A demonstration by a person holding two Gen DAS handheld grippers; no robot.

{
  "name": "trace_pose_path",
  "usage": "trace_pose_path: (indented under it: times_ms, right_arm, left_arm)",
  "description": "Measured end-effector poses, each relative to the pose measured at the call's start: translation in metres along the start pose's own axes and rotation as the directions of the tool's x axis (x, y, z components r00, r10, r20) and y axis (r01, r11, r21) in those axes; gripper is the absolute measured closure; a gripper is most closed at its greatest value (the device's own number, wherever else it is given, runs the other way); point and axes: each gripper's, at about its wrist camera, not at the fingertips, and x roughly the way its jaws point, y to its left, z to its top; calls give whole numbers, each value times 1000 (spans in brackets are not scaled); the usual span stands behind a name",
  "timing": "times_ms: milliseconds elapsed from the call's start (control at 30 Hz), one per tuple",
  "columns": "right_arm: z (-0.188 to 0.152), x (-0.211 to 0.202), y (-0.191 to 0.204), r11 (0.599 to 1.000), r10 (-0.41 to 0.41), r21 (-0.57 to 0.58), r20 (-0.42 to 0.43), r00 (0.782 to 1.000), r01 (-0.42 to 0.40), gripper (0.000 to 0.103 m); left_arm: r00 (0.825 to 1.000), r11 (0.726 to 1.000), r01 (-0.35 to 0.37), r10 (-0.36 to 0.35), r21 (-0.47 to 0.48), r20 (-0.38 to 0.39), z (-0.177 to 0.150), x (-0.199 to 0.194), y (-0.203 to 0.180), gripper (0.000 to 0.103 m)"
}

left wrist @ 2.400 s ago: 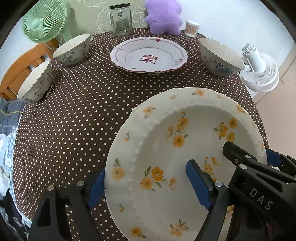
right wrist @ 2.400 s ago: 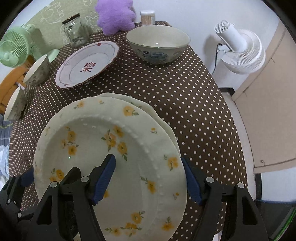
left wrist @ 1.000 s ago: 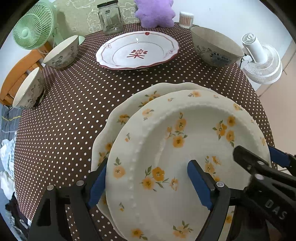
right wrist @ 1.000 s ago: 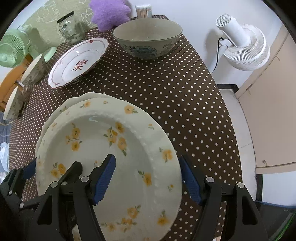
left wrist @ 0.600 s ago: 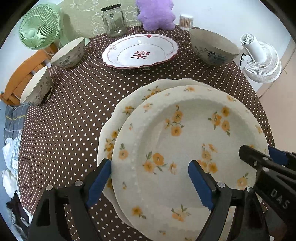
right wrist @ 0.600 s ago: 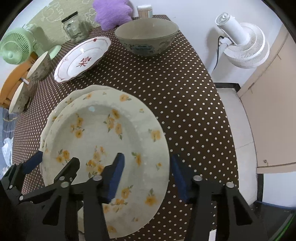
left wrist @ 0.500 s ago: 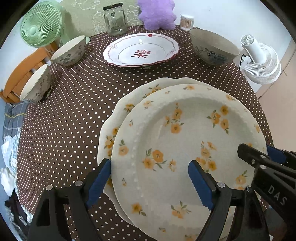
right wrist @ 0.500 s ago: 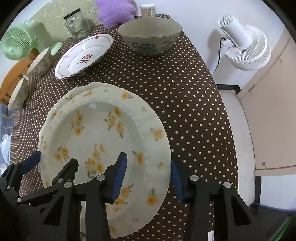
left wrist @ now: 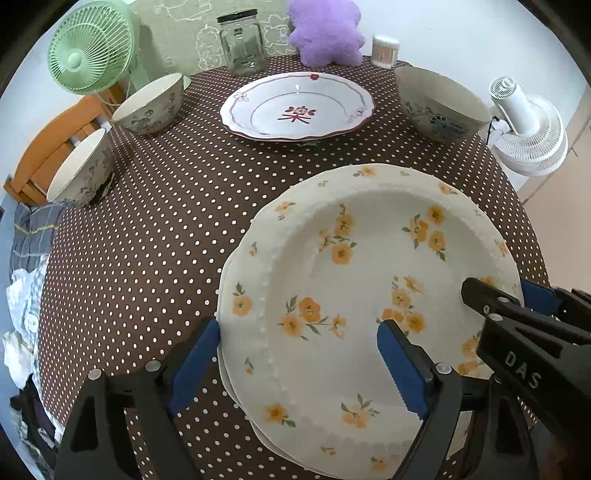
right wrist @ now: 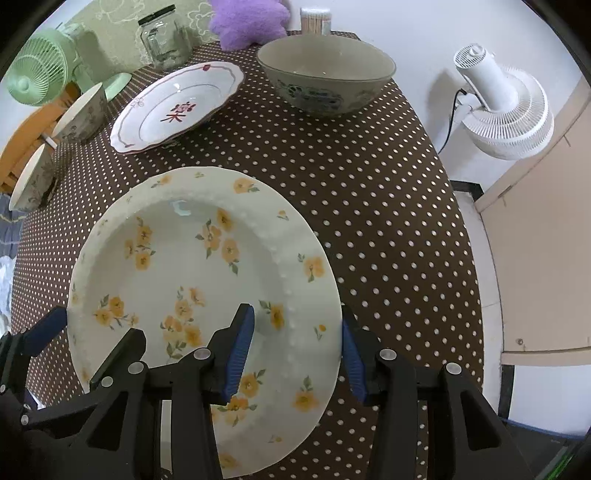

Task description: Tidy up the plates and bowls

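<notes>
A: Where's the yellow-flower plate (left wrist: 369, 280)?

B: Near right part of the desk (left wrist: 147, 240), brown dotted cloth. It sits flat on a second flowered plate (left wrist: 224, 373). Only a thin sliver of the lower one shows, at the left edge.

A: Left gripper (left wrist: 297, 360)?

B: Jaws spread wide, straddling the top plate's near-left rim. One blue pad sits just outside the rim edge and the other hangs over the plate's well. No pinch seen.

A: Right gripper (right wrist: 295, 354)?

B: On the near-right rim. Its jaws are much narrower than the left's, with the rim between them. The outer pad is right at the rim edge and the inner pad is over the well. Cannot tell if the pads actually press the rim.

A: Other dishes?

B: The red-trim plate (left wrist: 297, 107) is far centre, apart from the stack. The big bowl (left wrist: 439, 105) is far right. Two small bowls are on the left, one far (left wrist: 149, 103) and one nearer at the desk edge (left wrist: 79, 170), well apart from the plates.

A: Clutter?

B: Along the far edge are a glass jar (left wrist: 242, 44) and a purple plush (left wrist: 325, 31). A green fan (left wrist: 90, 55) is far left and a white fan (left wrist: 528, 129) stands off the desk to the right.
</notes>
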Motion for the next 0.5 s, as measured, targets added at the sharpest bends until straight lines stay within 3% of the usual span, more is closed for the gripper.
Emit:
trace_pose_path:
  times_ms: [200, 267, 333, 500]
  right_arm:
    - [0, -1, 0, 999, -17, 32, 3, 1000, 17, 54]
    - [1, -7, 2, 999, -23, 43, 16, 1000, 22, 49]
    - [2, -14, 5, 999, -14, 52, 31, 999, 12, 35]
    - [3, -42, 27, 997, -19, 71, 119, 993, 10, 25]
  left_arm:
    - [999, 999, 37, -38, 21, 26, 4, -10, 8, 15]
    - [998, 998, 55, -56, 28, 43, 5, -15, 11, 15]
    - [995, 997, 75, -77, 34, 62, 8, -22, 17, 15]
    - [988, 993, 104, -109, 57, 107, 15, -40, 36, 15]
